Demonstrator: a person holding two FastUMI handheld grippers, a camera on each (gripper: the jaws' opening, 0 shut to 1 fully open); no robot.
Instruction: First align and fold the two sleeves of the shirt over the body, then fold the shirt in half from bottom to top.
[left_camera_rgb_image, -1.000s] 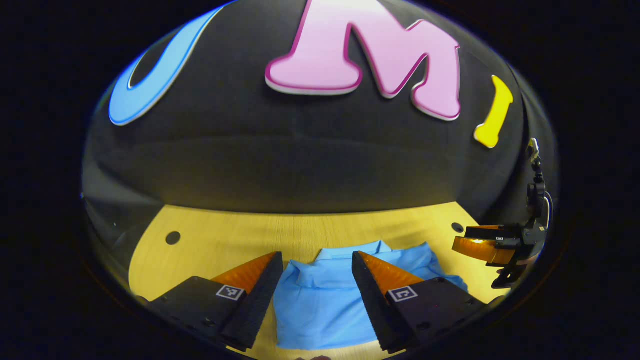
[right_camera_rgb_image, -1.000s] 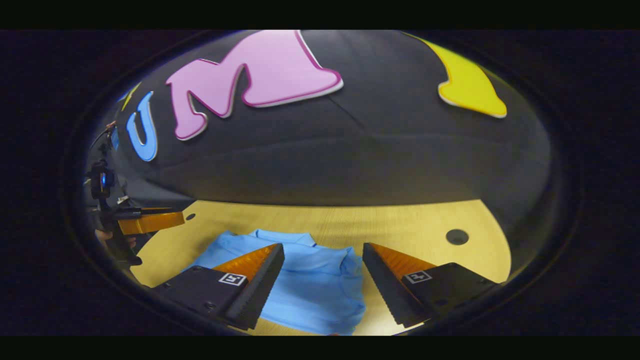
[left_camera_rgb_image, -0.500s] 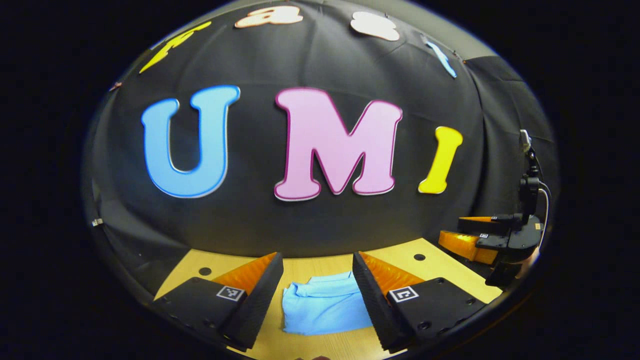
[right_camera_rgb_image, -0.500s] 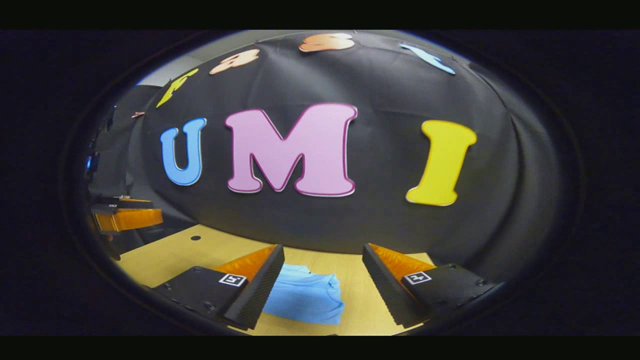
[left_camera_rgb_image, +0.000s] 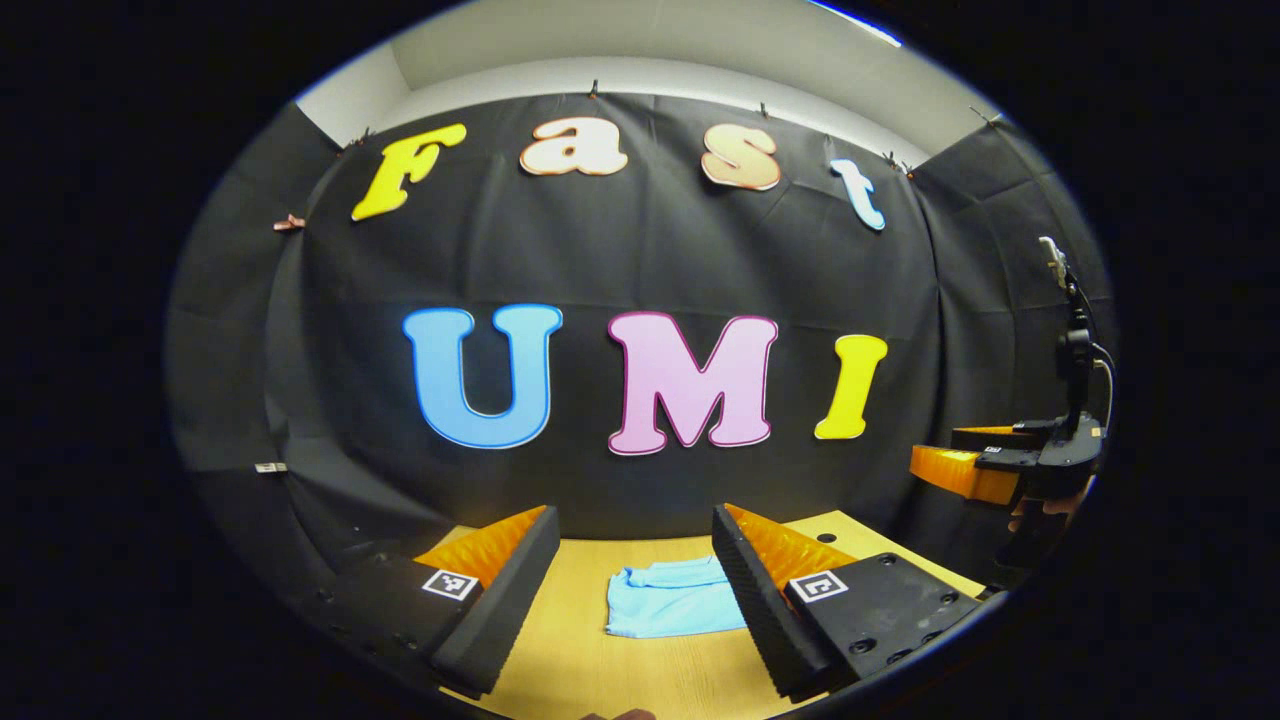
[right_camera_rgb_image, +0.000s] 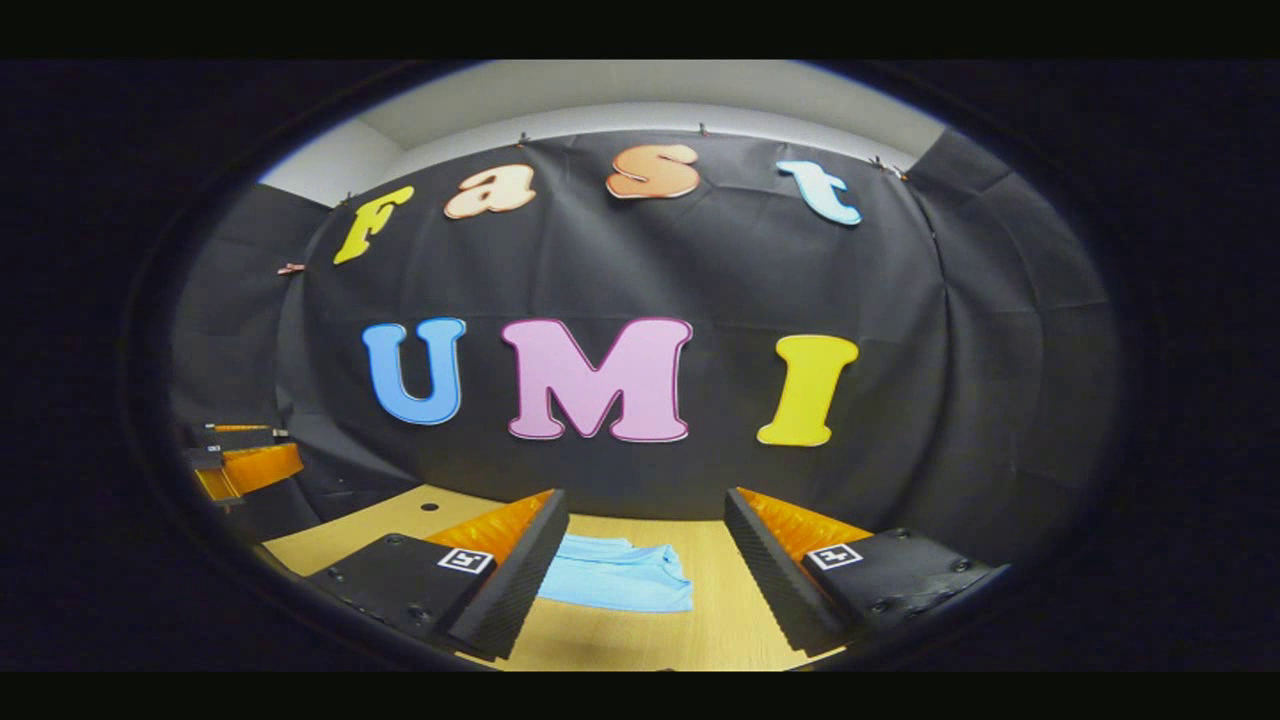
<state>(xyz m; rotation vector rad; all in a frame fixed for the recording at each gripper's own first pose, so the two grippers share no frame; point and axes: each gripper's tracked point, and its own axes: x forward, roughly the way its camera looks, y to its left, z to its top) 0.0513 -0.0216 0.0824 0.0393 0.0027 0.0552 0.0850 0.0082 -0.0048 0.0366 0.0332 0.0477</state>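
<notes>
A light blue shirt (left_camera_rgb_image: 672, 600) lies folded into a small flat packet on the wooden table (left_camera_rgb_image: 600, 670). In the right gripper view the same shirt (right_camera_rgb_image: 620, 575) rests a little left of centre. My left gripper (left_camera_rgb_image: 632, 590) is open, held back from the shirt and above the table, nothing between its fingers. My right gripper (right_camera_rgb_image: 645, 570) is open too, likewise drawn back and empty. The right gripper (left_camera_rgb_image: 975, 465) also appears at the far right of the left gripper view, held by a hand (left_camera_rgb_image: 1045, 505). The left gripper (right_camera_rgb_image: 240, 460) appears at the left edge of the right gripper view.
The table (right_camera_rgb_image: 700, 630) has small round holes near its back corners (left_camera_rgb_image: 826, 538) (right_camera_rgb_image: 429, 507). The black cloth wall stands close behind the table's far edge.
Both grippers have pulled back and up from the shirt, staying open. The shirt now looks smaller and farther off, lying still on the table.
</notes>
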